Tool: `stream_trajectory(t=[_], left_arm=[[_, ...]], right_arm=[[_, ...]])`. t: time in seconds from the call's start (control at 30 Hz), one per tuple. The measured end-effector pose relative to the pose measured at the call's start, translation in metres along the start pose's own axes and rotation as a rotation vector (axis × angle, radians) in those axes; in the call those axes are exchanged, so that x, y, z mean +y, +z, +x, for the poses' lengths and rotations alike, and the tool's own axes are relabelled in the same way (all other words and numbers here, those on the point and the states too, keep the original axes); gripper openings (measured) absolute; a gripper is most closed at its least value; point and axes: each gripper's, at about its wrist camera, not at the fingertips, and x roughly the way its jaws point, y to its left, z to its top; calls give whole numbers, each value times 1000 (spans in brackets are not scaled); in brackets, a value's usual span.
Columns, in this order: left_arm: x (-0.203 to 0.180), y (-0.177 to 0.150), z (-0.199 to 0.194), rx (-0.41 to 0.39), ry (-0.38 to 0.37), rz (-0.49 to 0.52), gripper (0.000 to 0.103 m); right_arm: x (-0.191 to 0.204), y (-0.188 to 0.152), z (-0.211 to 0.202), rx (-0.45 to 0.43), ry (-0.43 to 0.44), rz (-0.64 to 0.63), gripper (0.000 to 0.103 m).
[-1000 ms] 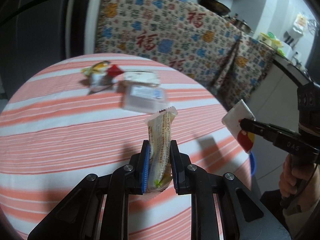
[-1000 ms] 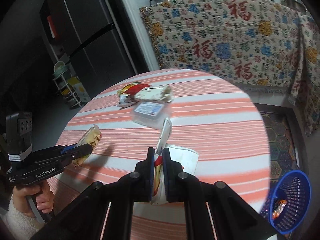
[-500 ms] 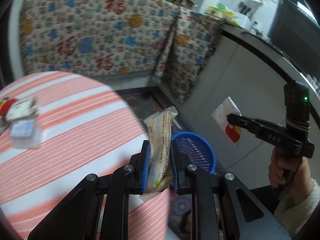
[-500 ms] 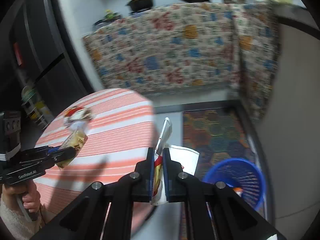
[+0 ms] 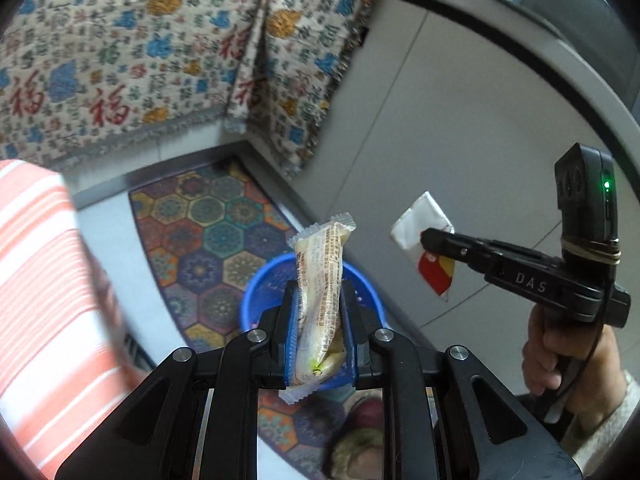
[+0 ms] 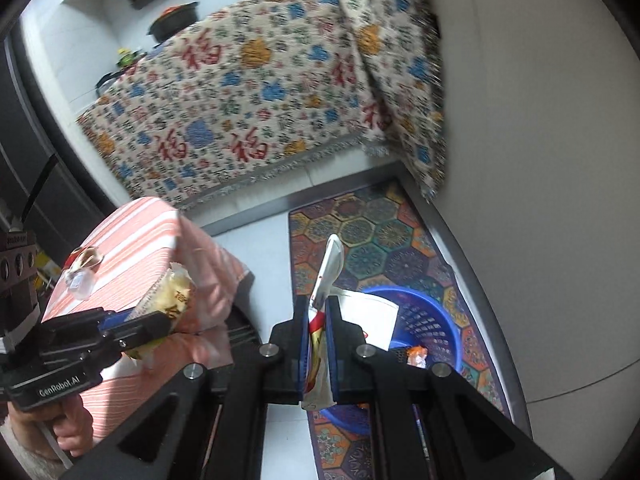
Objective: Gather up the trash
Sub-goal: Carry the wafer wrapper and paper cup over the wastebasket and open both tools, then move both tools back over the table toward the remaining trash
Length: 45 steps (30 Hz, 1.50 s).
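Nearest the lens in the left wrist view, the left gripper (image 5: pixel 319 340) is clenched on a long yellowish crinkled plastic snack wrapper (image 5: pixel 322 300), which stands upright between the blue pads. In the right wrist view, the right gripper (image 6: pixel 318 350) is clamped on a flat white paper packet with red and yellow print (image 6: pixel 320 332), held edge-on to the camera. Each tool is carried in a person's hand (image 5: pixel 560 356).

Just beyond both grippers, on the floor, stands the round blue perforated plastic basket (image 6: pixel 436 320). One small orange and white scrap (image 6: pixel 417 357) already lies inside it. The snack wrapper lines up with the basket in the left wrist view; whether either item is truly above the opening cannot be told.

Progress, as judged: two items are lifted and brought near the basket but not yet released. Several pieces remain on the round table with the orange and white striped cloth (image 6: pixel 132 236), among them a clear plastic box (image 6: pixel 80 282) and wrappers behind it.

Farther out lie a hexagon-patterned mat (image 6: pixel 380 236) under the basket and a patterned cloth (image 6: pixel 256 92) hanging over the counter. Nothing visible blocks the basket's mouth; the table edge stands close on one side.
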Motion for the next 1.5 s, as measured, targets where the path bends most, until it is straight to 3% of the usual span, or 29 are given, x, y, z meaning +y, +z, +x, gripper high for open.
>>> stream_trajectory(t=[0.3,0.67,0.73,0.77,0.8,0.83,0.87,1.2,1.37,1.5], left_arm=[[-8,-1,57,37,4,4,19],[-10,-6,106,86,-6,5,22],[-9,-5,114,92,-14,2,31],[-9,-5,118,95,-18,1,45],[-10,-6,120,92,-14,1,61],[-10,-5,121,86,-12,0,69],[-10,-5,120,78,-9,1,69],[-2,3,81,22,85,-6,73],[6,-6,18,-32,136,-11,74],[24,-27,-42,-73,175,-42,79]], right_arm=[[-53,-4,33,34,17,92,8],[-86,-8,68,106,42,156,10],[-89,-9,74,116,42,167,12],[-90,-10,76,121,40,175,14],[-92,-11,79,127,37,183,23],[-93,-11,80,127,35,189,36],[-95,-11,80,123,31,195,40],[-91,-6,67,82,-6,170,43],[-59,3,42,-17,-97,15,43],[-23,3,21,-97,-132,-80,49]])
